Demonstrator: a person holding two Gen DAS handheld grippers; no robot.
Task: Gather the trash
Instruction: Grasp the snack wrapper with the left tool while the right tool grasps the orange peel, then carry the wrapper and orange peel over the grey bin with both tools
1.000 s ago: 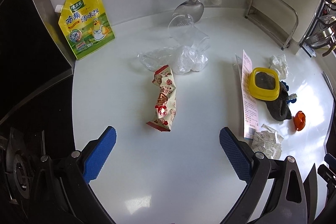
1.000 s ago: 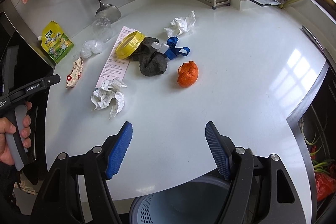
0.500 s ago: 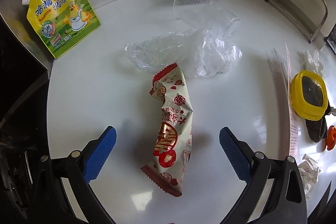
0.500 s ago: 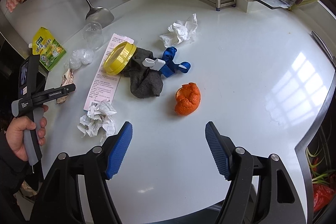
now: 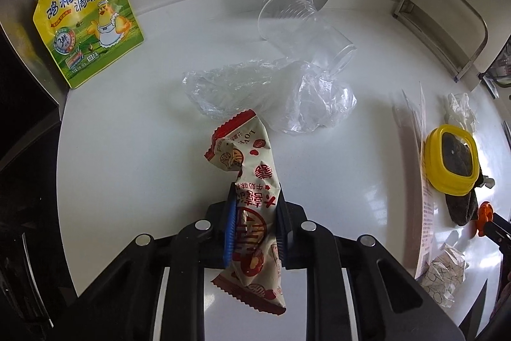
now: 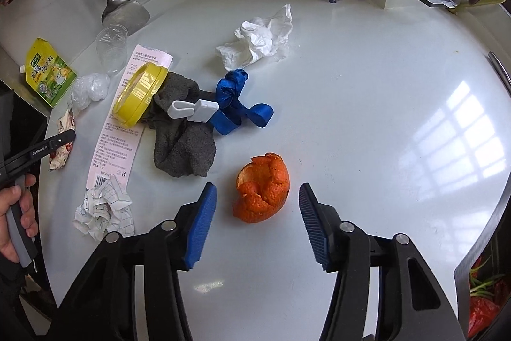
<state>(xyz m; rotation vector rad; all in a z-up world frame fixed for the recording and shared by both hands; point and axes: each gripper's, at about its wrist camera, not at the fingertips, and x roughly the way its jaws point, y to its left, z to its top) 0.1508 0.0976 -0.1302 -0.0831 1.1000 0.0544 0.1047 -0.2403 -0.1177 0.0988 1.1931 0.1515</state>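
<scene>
My left gripper (image 5: 255, 229) is shut on a red-and-cream snack wrapper (image 5: 252, 181), gripping its middle on the white counter (image 5: 127, 165). The wrapper also shows in the right wrist view (image 6: 62, 136) beside the left gripper (image 6: 60, 141). My right gripper (image 6: 255, 222) is open, its fingers either side of an orange peel (image 6: 263, 187) on the counter, not touching it. Crumpled clear plastic (image 5: 287, 95) and a clear plastic cup (image 5: 297, 24) lie just beyond the wrapper.
A yellow seasoning pouch (image 5: 86, 8) leans at the back left. A yellow lid (image 6: 140, 95), grey sock (image 6: 182, 143), blue ribbon (image 6: 236, 104), white tissue (image 6: 258, 40), pink receipt (image 6: 118, 136) and crumpled checked paper (image 6: 105, 210) lie across the counter. Ladles hang on the back wall.
My left gripper moved forward and closed on the snack wrapper. My right gripper moved forward and down, so the orange peel now sits between its open fingers.
</scene>
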